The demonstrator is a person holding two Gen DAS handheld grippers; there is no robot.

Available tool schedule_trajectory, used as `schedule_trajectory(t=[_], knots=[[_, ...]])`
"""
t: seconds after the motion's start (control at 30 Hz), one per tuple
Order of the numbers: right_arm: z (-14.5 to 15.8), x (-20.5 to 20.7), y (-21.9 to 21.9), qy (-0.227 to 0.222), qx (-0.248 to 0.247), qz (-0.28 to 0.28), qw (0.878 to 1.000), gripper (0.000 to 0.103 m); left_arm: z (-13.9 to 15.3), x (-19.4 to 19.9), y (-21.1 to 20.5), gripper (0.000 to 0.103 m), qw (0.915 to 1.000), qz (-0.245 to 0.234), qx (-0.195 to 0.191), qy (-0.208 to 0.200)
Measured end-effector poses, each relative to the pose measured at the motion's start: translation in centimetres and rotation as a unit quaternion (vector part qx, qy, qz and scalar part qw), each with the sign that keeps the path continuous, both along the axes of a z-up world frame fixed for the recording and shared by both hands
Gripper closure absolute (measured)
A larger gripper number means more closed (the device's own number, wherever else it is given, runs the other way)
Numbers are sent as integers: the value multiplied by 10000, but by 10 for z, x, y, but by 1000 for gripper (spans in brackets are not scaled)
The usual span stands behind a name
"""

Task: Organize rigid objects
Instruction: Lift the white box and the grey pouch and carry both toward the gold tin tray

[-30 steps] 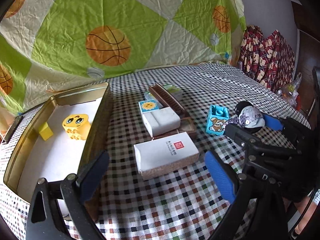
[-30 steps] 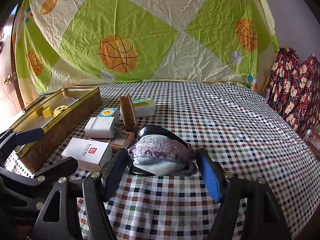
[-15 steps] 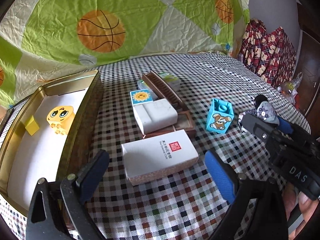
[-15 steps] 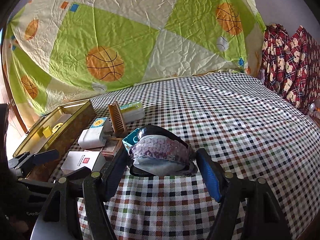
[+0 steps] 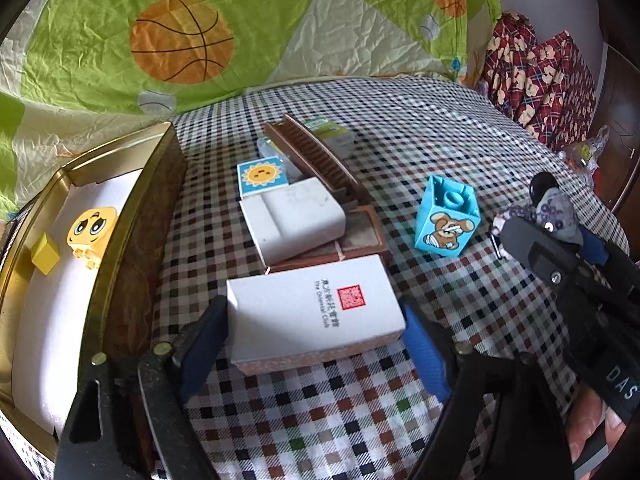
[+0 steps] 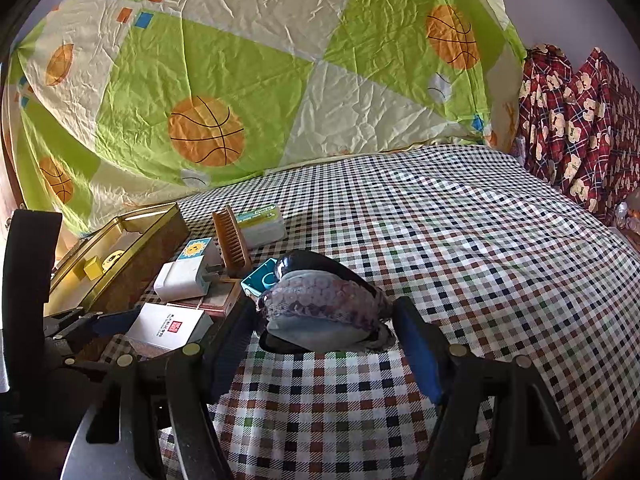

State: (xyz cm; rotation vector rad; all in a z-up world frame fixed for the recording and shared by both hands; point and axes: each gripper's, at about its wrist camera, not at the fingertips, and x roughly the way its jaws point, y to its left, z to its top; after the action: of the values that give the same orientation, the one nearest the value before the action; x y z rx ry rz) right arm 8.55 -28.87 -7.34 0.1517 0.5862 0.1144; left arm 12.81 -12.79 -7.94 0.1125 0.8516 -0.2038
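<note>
A white box with a red seal (image 5: 304,300) lies on the checked cloth, nearest of the loose pile. My left gripper (image 5: 314,320) straddles it. Its jaws are closing, and the blue pads (image 5: 420,344) meet the box's two short ends. The same box (image 6: 168,324) shows low on the left in the right wrist view. My right gripper (image 6: 322,320) is shut on a black clip with purple-patterned fabric (image 6: 320,292), held just over the cloth. That clip (image 5: 556,208) also shows at the right edge of the left wrist view.
An open gold tin (image 5: 132,216) on the left holds a yellow emoji block (image 5: 92,228) and a small yellow cube (image 5: 46,254). Beyond the box lie a white charger (image 5: 296,220), a sun block (image 5: 262,176), a wooden comb (image 5: 316,156), a brown case (image 5: 360,236) and a blue bear block (image 5: 448,224).
My left gripper came forward and down over the white box, and its jaws narrowed onto the box's ends. The right gripper rolled a little, still holding the clip.
</note>
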Motion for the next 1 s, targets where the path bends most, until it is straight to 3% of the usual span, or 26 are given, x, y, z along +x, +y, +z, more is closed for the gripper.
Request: schedule_trajectory(t=[0.13, 0.43, 1.0], knots=[[0, -2, 2, -60, -59, 0, 10000, 30, 4, -5, 3, 20, 9999, 28, -31, -161], [1, -6, 3, -152, -97, 31, 9998, 31, 17, -15, 29, 20, 9953, 157, -775, -551], [4, -12, 5, -350, -137, 69, 9993, 31, 46, -53, 43, 20, 9746, 314, -911, -2023]])
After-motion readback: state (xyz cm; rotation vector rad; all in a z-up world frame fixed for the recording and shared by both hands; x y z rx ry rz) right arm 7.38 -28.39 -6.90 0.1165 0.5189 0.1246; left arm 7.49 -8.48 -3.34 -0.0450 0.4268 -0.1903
